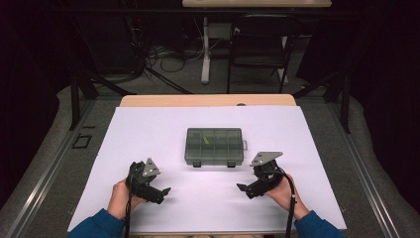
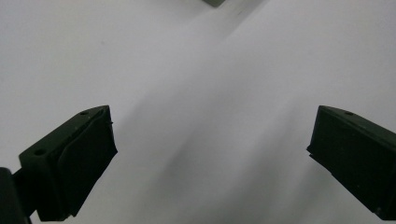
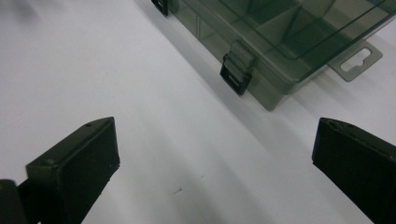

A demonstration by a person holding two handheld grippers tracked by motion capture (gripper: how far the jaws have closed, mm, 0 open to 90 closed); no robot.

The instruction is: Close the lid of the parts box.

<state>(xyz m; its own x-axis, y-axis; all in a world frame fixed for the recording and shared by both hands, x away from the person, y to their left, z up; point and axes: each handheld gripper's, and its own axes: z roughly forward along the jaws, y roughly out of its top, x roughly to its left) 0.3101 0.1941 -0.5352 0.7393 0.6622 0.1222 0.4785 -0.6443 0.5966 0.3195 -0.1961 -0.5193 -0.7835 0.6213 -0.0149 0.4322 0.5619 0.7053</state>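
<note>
the left gripper (image 1: 159,191) sits low over the white sheet on the bench (image 1: 148,129), held in the person's left hand (image 1: 120,197). its jaws stand wide apart with nothing between them; in the left gripper view the gap (image 2: 210,154) frames bare white surface, and a grey corner of the box (image 2: 214,2) peeks in at the far top edge.

ahead of and between the two grippers lies a smoky, see-through compartment box (image 1: 214,147), lid shut, flat on the sheet. two dark latches on its near wall look fastened. thin partitions split the inside into cells; a small yellowish piece (image 1: 206,140) lies in one cell left of the middle, too small to tell what it is. the other cells look dim.

the right gripper (image 1: 244,189), in the right hand (image 1: 282,191), also has its jaws spread and holds nothing. in the right gripper view (image 3: 215,163) one latch (image 3: 237,73) lies just ahead of the jaws, apart from them, with a hang tab (image 3: 356,60) at the box's end.
</note>
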